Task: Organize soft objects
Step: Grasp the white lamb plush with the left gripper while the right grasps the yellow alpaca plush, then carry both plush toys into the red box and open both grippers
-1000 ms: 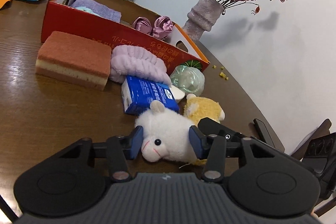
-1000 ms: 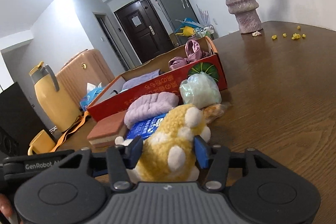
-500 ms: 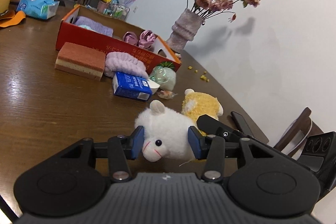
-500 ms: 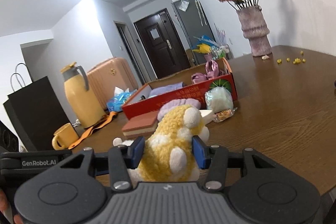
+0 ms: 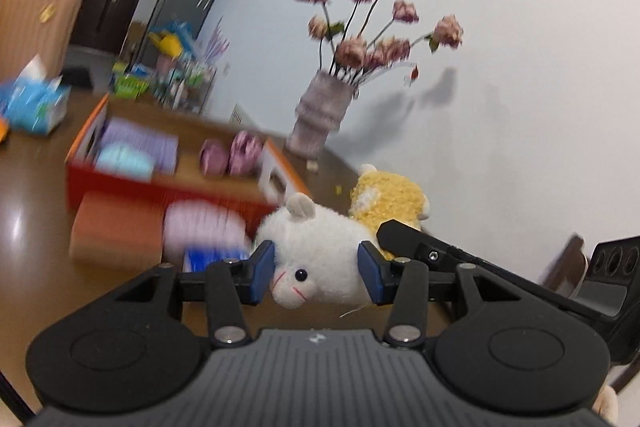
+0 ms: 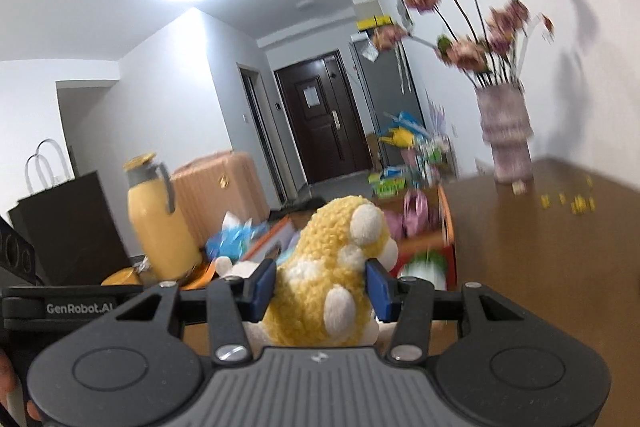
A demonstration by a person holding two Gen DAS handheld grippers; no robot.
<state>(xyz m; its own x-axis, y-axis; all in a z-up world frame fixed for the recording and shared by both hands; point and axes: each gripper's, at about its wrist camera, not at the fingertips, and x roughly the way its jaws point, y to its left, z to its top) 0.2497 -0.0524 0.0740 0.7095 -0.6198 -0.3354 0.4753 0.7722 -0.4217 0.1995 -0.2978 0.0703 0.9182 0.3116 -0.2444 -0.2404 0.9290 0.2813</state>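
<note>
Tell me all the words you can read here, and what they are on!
"GenRobot.AI" stands on the black gripper body at the left edge of the right wrist view.
The red box, blue tissue pack and door notice are too blurred to read.

- red box (image 5: pixel 120 183) and what lies in it smeared by motion blur in the left wrist view; contents unreadable
- orange sponge (image 5: pixel 116 231), lilac cloth (image 5: pixel 204 227) blurred; blue pack (image 5: pixel 216 255) mostly hidden behind left gripper (image 5: pixel 316 271)
- yellow plush (image 5: pixel 388 195): lower part hidden behind white plush (image 5: pixel 320 247) and the black right gripper body
- right wrist view: white plush almost wholly hidden behind yellow plush and gripper
- yellow crumbs (image 6: pixel 576 203) too small and blurred to identify
- flowers (image 6: pixel 472 39) blurred
</note>
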